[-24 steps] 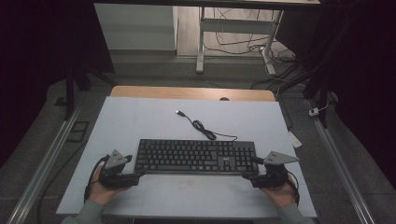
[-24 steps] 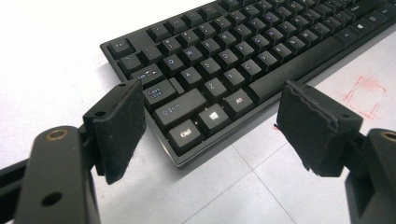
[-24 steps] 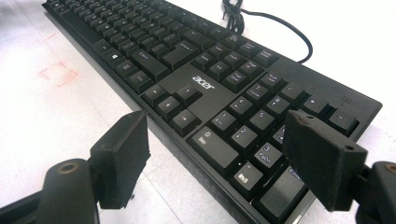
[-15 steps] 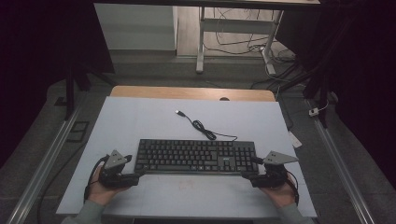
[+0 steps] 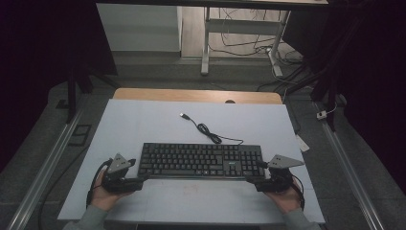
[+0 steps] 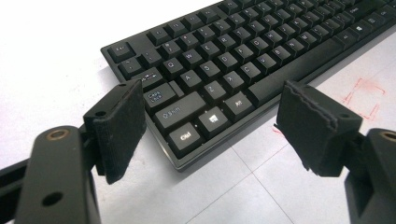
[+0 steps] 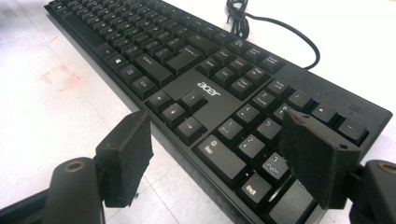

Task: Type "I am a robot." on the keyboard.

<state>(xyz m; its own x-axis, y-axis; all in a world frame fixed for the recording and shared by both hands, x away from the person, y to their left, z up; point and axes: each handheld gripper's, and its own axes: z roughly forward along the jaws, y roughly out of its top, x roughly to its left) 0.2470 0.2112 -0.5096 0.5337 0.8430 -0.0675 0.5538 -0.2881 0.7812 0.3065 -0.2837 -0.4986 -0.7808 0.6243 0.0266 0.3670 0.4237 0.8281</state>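
Dim room, pale table (image 5: 143,120): both pairs of fingers stand apart, clamping nothing, the left gripper (image 5: 125,181) at the near-left corner of the black plastic keyboard (image 5: 201,160), the right gripper (image 5: 268,181) at its near-right corner. Approach step, near the table's front edge; next, each likely closes on a corner.

Each hand-held gripper is black, the left hand-held gripper (image 5: 139,179) and the right hand-held gripper (image 5: 252,180) alike, topped by a grey three-cornered plate and trailing a looped black cable. The jaws carry worn, frayed black foam pads (image 6: 120,123) on arms with brass-ringed screw holes. The sleeves (image 5: 86,221) are grey.
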